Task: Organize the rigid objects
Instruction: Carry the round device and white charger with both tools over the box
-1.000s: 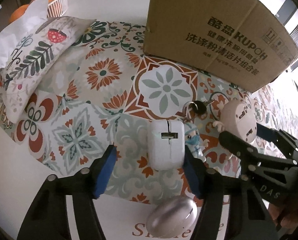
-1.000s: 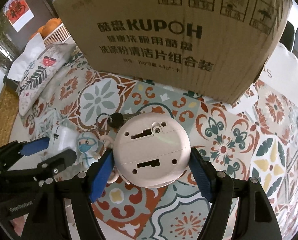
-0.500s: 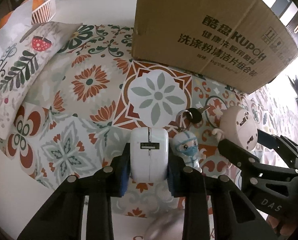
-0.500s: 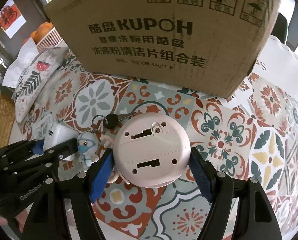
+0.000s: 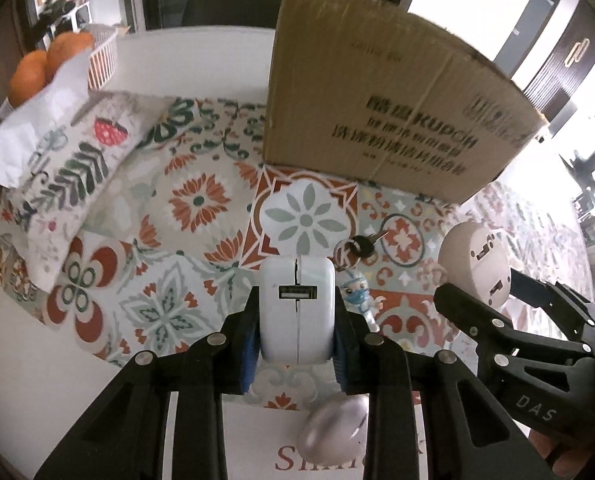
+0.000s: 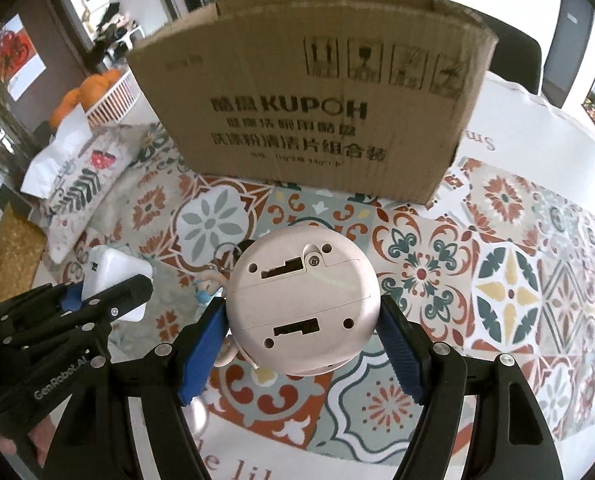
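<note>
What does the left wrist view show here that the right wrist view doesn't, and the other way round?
Only the left wrist view: the silver mouse near the table edge and the key.
Only the right wrist view: the box's handling symbols and the patterned cloth running off to the right.
Both: the cardboard box, white charger in the left gripper, round pink device in the right gripper, figurine, pillow.

We note a patterned tablecloth (image 5: 201, 208) over a white table (image 5: 193, 52). At the far left lies a floral cushion (image 5: 69, 168) with white paper (image 5: 41, 120) on it; behind that, a white slatted basket (image 5: 101, 56) holding orange fruit (image 5: 29, 72). A woven mat (image 6: 13, 252) lies at the left edge
</note>
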Demonstrator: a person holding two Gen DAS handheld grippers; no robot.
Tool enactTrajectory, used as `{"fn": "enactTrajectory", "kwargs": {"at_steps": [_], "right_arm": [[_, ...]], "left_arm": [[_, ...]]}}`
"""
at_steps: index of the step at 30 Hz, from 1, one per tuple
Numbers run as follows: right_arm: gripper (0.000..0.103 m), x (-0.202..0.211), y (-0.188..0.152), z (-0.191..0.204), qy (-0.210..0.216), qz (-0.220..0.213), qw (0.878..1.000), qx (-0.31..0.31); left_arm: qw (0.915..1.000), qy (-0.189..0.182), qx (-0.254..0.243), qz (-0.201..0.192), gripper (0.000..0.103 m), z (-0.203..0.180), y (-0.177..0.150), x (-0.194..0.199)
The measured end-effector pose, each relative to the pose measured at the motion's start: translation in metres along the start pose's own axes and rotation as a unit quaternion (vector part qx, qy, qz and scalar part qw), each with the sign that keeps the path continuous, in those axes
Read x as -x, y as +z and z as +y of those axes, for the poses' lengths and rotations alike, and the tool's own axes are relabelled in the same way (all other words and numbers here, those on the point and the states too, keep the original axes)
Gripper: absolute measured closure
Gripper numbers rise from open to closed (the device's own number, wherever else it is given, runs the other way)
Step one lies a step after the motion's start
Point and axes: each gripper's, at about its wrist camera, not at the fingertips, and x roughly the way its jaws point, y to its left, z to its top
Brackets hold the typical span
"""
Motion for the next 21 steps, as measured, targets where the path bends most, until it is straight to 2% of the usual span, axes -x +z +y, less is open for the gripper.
{"fn": "enactTrajectory", "kwargs": {"at_steps": [12,21], "right_arm": [[0.028,0.059,-0.001,0.004,-0.025,-0.062,0.998,-0.021],[0.028,0.102,0.006,0.011,-0.035,-0.114,0.993,-0.023]], "left_arm": [[0.9981,-0.023,-0.03,-0.049,0.073,-0.009,0.007,0.056],[0.9936,-0.033,-0.05,-0.095,0.073,-0.019,0.017,0.098]]}}
